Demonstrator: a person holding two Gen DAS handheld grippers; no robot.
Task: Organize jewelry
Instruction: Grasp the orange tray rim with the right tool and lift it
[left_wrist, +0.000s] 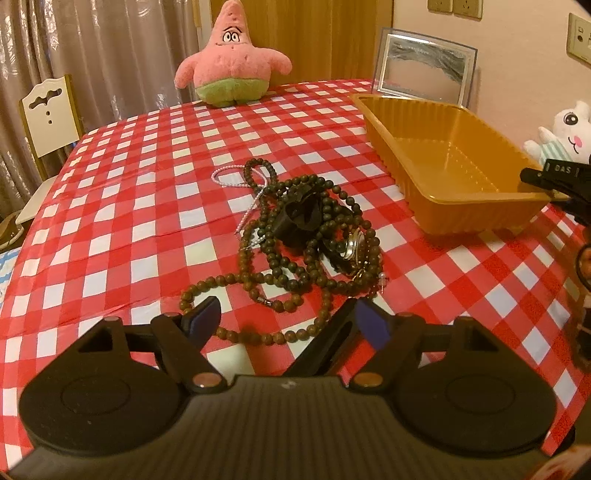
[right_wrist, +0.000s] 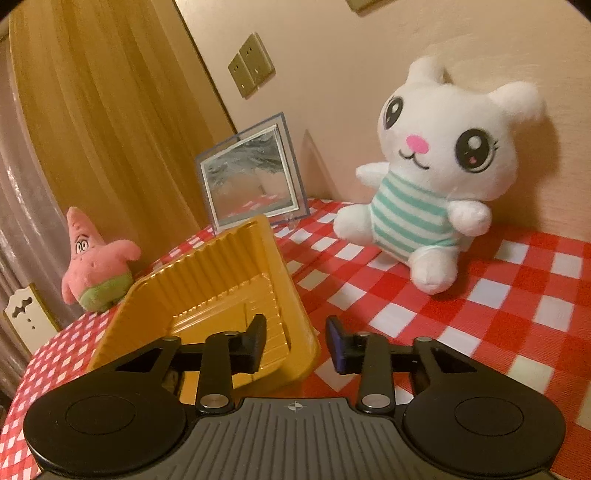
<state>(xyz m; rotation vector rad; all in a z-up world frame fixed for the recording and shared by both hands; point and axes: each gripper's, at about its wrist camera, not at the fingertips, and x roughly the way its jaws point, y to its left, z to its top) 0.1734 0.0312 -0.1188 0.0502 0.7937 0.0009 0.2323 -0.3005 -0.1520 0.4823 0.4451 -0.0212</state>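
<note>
The left hand-held gripper (left_wrist: 284, 314) is spread wide with nothing in it. It hangs over the near end of a heap of dark bead necklaces (left_wrist: 295, 254). One loop of beads runs across the gap between its two blue pads (left_wrist: 203, 317), but the pads do not squeeze it. The heap lies on the counter (left_wrist: 110, 206), which has a red and white checked cloth. A thin pink bead string (left_wrist: 229, 175) and a small round gold piece (left_wrist: 356, 243) lie tangled in the heap.

The gold tray (left_wrist: 458, 162) sits on the counter to the right of the heap and a little farther back. It has nothing inside.

The right hand-held gripper (right_wrist: 295, 343) is at the near corner of that tray (right_wrist: 221, 295). One finger is inside the tray and the other is outside, so the corner of the wall stands between them. The fingers are partly closed and a gap shows, so they do not pinch the wall.

A pink star toy (left_wrist: 231, 59), a white bunny toy (right_wrist: 436, 184) and a picture frame (left_wrist: 424, 66) stand at the back.
</note>
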